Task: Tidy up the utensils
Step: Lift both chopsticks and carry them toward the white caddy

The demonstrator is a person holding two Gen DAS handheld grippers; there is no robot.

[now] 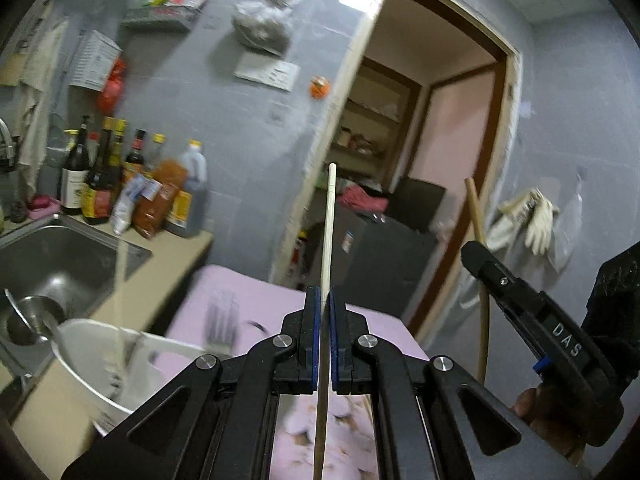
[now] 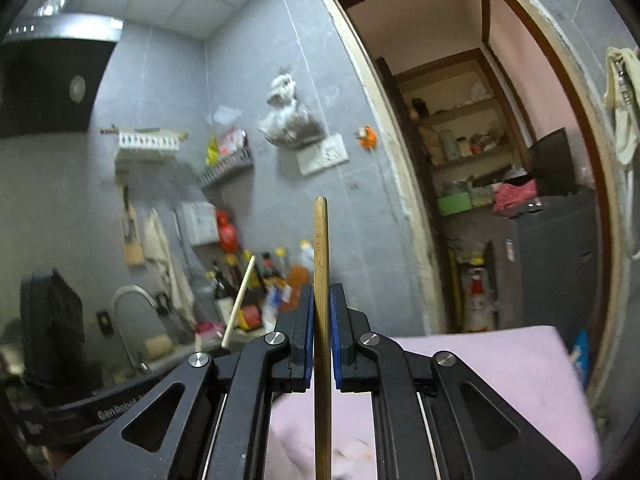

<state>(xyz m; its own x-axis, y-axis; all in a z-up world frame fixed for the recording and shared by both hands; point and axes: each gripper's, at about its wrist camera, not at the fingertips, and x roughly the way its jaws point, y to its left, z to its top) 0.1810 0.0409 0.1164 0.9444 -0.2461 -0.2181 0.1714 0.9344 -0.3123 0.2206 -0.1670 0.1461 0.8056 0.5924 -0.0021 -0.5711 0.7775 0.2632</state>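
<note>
Left tool (image 1: 325,308) is pinching a pale chopstick (image 1: 327,224) between its blue pads, stick running straight up toward 12 o'clock past the fingertips. Right tool (image 2: 322,308) is pinching a darker brown chopstick (image 2: 321,240) the same way, tip at 12 o'clock, a small engraved mark showing on its shaft.

In the left wrist view the right tool (image 1: 532,312) is sitting at 3 o'clock, gripped by a gloved hand (image 1: 612,300), its brown stick (image 1: 478,240) rising beside it. At 8 o'clock a white utensil holder (image 1: 100,364) is standing on the bench (image 1: 176,256), with a blurred fork (image 1: 220,320) near its rim. The sink (image 1: 60,256) is lying at 9 o'clock, bottles (image 1: 120,184) lining up behind it. A pink cloth (image 1: 264,300) is covering the surface under the left tool.

In the right wrist view the pale chopstick (image 2: 240,300) is showing at 8 o'clock, tilted.
</note>
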